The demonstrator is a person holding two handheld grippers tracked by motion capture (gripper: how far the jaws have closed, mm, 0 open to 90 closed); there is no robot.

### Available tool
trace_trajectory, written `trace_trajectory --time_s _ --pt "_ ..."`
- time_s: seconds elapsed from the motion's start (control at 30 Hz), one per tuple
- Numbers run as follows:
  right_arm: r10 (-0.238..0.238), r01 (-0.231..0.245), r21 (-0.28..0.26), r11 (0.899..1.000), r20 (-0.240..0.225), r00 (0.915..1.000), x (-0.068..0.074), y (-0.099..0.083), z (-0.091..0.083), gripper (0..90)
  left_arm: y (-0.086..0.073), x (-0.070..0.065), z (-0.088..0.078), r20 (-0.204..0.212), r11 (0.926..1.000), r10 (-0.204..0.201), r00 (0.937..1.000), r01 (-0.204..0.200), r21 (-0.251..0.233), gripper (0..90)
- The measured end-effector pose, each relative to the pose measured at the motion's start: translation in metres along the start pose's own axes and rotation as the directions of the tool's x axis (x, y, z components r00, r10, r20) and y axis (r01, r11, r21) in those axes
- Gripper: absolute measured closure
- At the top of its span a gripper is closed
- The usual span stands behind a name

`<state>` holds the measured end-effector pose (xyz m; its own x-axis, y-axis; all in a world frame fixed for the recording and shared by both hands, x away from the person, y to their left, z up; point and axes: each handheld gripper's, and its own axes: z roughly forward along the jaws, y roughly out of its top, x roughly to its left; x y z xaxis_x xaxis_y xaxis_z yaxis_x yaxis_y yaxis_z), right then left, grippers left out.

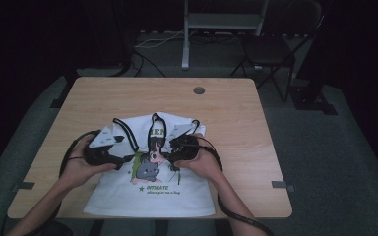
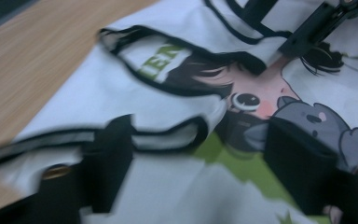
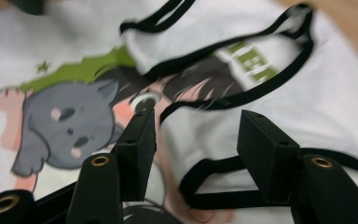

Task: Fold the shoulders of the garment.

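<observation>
A white sleeveless shirt with black trim and a cartoon print lies on the wooden table, its top part folded down over the picture. My left gripper hovers over the shirt's left shoulder. In the left gripper view it is open, with a folded black-trimmed strap lying between the jaws. My right gripper is over the neckline just right of the print. Its jaws stand open around a black-trimmed edge, above the grey cat drawing.
A round cable hole sits near the table's far edge. A dark chair and a metal stand are on the floor behind the table. Bare wood lies on both sides of the shirt.
</observation>
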<state>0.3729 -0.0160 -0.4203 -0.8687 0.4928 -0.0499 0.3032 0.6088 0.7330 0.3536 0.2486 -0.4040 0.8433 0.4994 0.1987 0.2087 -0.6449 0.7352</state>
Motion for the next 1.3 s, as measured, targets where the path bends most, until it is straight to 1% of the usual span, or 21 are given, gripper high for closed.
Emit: trace_trajectory --time_s 0.13,0.23,0.4,0.47,0.5,0.53,0.63,0.7,0.77,0.8,0.83,0.93,0.97,1.03,1.07,1.1,1.13,1.17,1.23,1.27,1.3 --pt "-0.008 0.008 0.011 1.000 -0.002 1.0000 0.001 -0.005 0.005 52.6 0.008 0.002 0.022 0.054 0.9960 0.050 0.9973 -0.054 0.071 39.7" --pt "-0.022 0.022 0.012 1.000 0.000 0.9998 0.001 -0.007 0.006 61.0 0.012 0.003 0.033 0.086 0.9925 0.073 0.9936 -0.081 0.092 45.4" --pt "-0.025 0.025 0.009 1.000 0.003 0.9997 0.000 -0.007 0.005 73.6 0.017 0.005 0.043 0.108 0.9829 0.101 0.9891 -0.116 0.143 60.8" --pt "-0.029 0.029 0.015 0.999 0.004 0.9996 0.000 -0.007 0.004 77.2 0.018 0.006 0.042 0.123 0.9762 0.126 0.9844 -0.145 0.161 69.2" --pt "-0.030 0.030 0.017 0.999 0.002 0.9996 0.000 -0.007 0.003 77.8 0.018 0.006 0.042 0.123 0.9762 0.126 0.9844 -0.145 0.161 71.4" --pt "-0.030 0.030 0.023 0.999 0.002 0.9996 0.000 -0.007 0.003 78.5 0.017 0.006 0.041 0.130 0.9645 0.161 0.9784 -0.184 0.190 73.0" --pt "-0.030 0.030 0.025 0.999 0.000 0.9996 -0.001 -0.008 0.003 78.8 0.017 0.006 0.039 0.129 0.9615 0.169 0.9771 -0.193 0.196 75.8" --pt "-0.025 0.025 0.027 0.999 -0.001 0.9997 -0.002 -0.008 0.001 78.9 0.016 0.007 0.036 0.127 0.9625 0.167 0.9777 -0.190 0.194 77.9" --pt "-0.025 0.025 0.029 0.999 0.002 0.9997 -0.003 -0.009 0.000 78.9 0.014 0.009 0.033 0.126 0.9563 0.182 0.9752 -0.205 0.208 78.7" --pt "-0.028 0.028 0.032 0.999 0.005 0.9996 -0.003 -0.009 -0.001 78.9 0.014 0.009 0.033 0.126 0.9563 0.182 0.9752 -0.205 0.208 79.1" --pt "-0.027 0.027 0.033 0.999 0.006 0.9996 -0.004 -0.009 -0.001 78.9 0.012 0.011 0.031 0.120 0.9585 0.171 0.9779 -0.194 0.209 79.2" --pt "-0.028 0.028 0.037 0.999 0.008 0.9996 -0.005 -0.010 -0.004 78.9 0.009 0.015 0.026 0.118 0.9569 0.172 0.9780 -0.194 0.216 79.6" --pt "-0.032 0.032 0.038 0.999 0.009 0.9994 -0.006 -0.010 -0.005 78.9 0.007 0.015 0.025 0.117 0.9593 0.165 0.9793 -0.187 0.212 79.7" --pt "-0.032 0.032 0.045 0.999 0.009 0.9994 -0.006 -0.011 -0.007 78.9 0.005 0.016 0.022 0.116 0.9573 0.169 0.9787 -0.191 0.217 79.7" --pt "-0.036 0.036 0.047 0.998 0.011 0.9993 -0.007 -0.011 -0.008 78.9 0.005 0.016 0.019 0.123 0.9543 0.175 0.9769 -0.199 0.223 79.6" --pt "-0.043 0.042 0.050 0.998 0.010 0.9990 -0.007 -0.012 -0.009 78.9 0.004 0.016 0.019 0.122 0.9576 0.167 0.9783 -0.191 0.216 79.7" --pt "-0.044 0.043 0.053 0.998 0.010 0.9990 -0.007 -0.012 -0.010 78.8 0.003 0.016 0.016 0.131 0.9570 0.167 0.9772 -0.193 0.217 79.7" --pt "-0.045 0.044 0.058 0.997 0.009 0.9990 -0.007 -0.013 -0.012 78.7 0.002 0.016 0.015 0.136 0.9529 0.180 0.9742 -0.207 0.222 79.7" --pt "-0.052 0.051 0.070 0.996 0.007 0.9986 -0.007 -0.015 -0.013 78.8 0.001 0.015 0.014 0.135 0.9556 0.171 0.9760 -0.198 0.219 79.7" --pt "-0.061 0.060 0.077 0.995 0.010 0.9981 -0.007 -0.015 -0.014 78.8 0.001 0.016 0.014 0.136 0.9498 0.186 0.9732 -0.213 0.229 79.7" --pt "-0.066 0.065 0.083 0.994 0.014 0.9977 -0.008 -0.016 -0.015 78.8 -0.001 0.016 0.013 0.132 0.9532 0.174 0.9759 -0.201 0.226 79.6"
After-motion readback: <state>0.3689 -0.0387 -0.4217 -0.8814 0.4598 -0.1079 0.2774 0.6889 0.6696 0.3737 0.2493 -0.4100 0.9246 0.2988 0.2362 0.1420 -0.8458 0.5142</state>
